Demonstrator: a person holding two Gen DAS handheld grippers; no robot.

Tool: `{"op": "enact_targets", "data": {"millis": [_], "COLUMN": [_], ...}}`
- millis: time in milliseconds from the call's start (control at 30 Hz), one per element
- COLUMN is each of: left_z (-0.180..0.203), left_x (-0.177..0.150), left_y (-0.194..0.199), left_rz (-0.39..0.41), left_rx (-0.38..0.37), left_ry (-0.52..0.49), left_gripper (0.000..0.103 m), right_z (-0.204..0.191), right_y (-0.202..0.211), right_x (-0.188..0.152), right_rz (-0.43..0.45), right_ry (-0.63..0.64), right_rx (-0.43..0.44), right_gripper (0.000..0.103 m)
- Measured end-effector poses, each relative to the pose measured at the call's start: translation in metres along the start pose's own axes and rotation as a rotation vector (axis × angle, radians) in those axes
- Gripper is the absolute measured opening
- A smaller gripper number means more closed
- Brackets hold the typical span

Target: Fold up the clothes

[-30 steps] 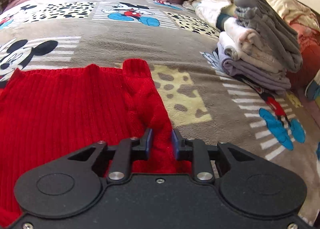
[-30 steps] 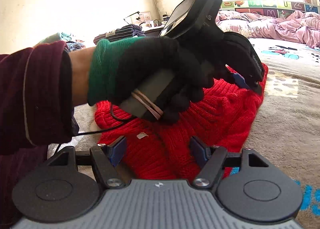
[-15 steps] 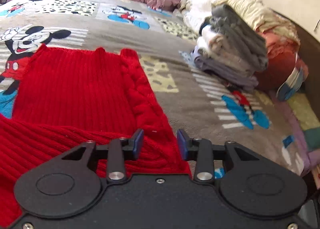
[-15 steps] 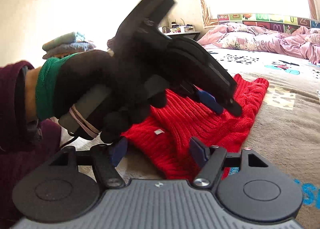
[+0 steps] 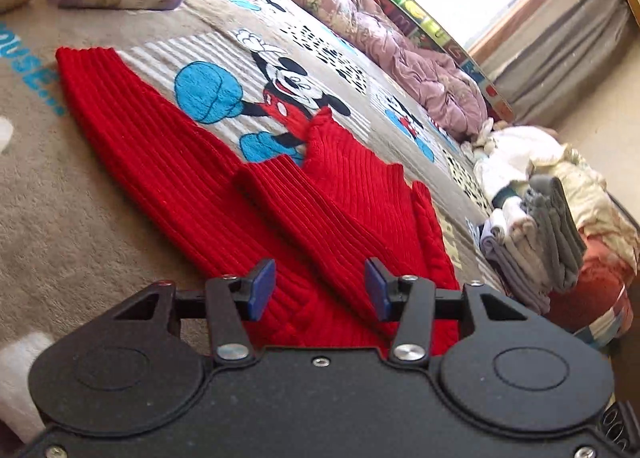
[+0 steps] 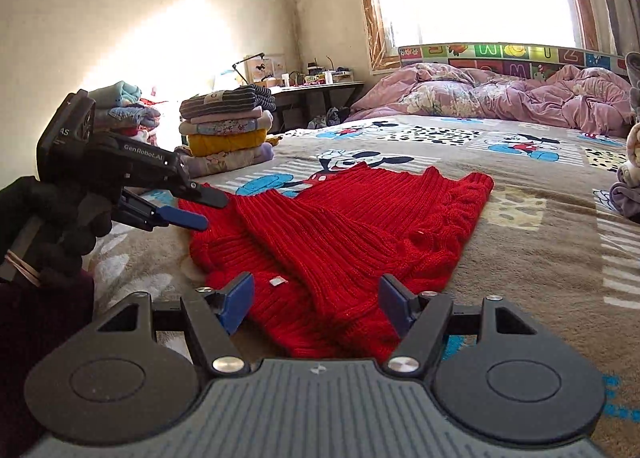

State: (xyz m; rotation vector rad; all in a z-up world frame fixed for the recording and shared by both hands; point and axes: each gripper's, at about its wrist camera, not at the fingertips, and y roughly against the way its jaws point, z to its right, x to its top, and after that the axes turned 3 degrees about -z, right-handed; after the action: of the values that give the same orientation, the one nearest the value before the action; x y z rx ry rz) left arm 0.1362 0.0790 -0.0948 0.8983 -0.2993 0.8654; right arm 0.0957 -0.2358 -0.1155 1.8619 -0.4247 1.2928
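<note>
A red ribbed sweater [image 5: 280,197] lies flat on the Mickey Mouse blanket [image 6: 520,238], one sleeve folded across its body [image 6: 360,225]. A small white label [image 6: 278,281] shows near its front edge. My left gripper [image 5: 316,290] hovers over the sweater's near edge; its jaws are opening and no cloth is pinched between the blue pads. In the right wrist view that left gripper [image 6: 208,211] sits at the sweater's left side, held by a black-gloved hand. My right gripper [image 6: 318,300] stands open just above the sweater's front hem, holding nothing.
A stack of folded clothes [image 6: 228,125] stands on the bed's far left corner. Another grey and white folded stack [image 5: 532,242] sits at the right edge. A crumpled purple duvet [image 6: 500,97] fills the head of the bed under the window. A desk [image 6: 316,85] stands against the wall.
My left gripper let go of the sweater's edge, spread its jaws and swung out to the sweater's left side while rolling. The folded sleeve stays lying across the body. My right gripper hardly moved.
</note>
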Motion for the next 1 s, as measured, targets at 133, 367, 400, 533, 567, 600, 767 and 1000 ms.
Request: {"op": "enact_targets", "data": {"millis": [133,367,400,533,567,600,767,1000], "left_z": [-0.011,-0.016,-0.013,0.026,0.041,0.052,0.111,0.148], "left_x": [0.013,0.024,0.025,0.029,0.032,0.034,0.052,0.061], "left_y": [-0.019,-0.044,-0.044,-0.028,-0.024,-0.023,-0.036,-0.095], "left_rz": [0.024,0.044,0.036,0.064,0.078,0.085,0.087,0.021], "left_rx": [0.011,0.018,0.021,-0.017,-0.041,-0.058,-0.16,-0.162], "left_ry": [0.072,0.114,0.107,-0.019,-0.055,-0.076,-0.149,-0.118], "left_gripper": [0.046,0.019,0.012,0.006,0.006,0.006,0.005,0.005], "right_z": [-0.006,0.0,0.001,0.004,0.004,0.004,0.004,0.004], "right_y": [-0.011,-0.015,-0.016,-0.021,-0.023,-0.024,-0.02,-0.018], "right_x": [0.0,0.0,0.0,0.001,0.001,0.001,0.001,-0.001], "right_rz": [-0.036,-0.041,-0.041,-0.057,-0.064,-0.069,-0.062,-0.082], "right_ry": [0.033,0.016,0.014,0.01,0.012,0.015,0.01,0.019], "right_rx": [-0.011,-0.031,-0.032,-0.025,-0.024,-0.023,-0.023,0.005], "right_gripper": [0.069,0.069,0.069,0.07,0.07,0.07,0.07,0.07]}}
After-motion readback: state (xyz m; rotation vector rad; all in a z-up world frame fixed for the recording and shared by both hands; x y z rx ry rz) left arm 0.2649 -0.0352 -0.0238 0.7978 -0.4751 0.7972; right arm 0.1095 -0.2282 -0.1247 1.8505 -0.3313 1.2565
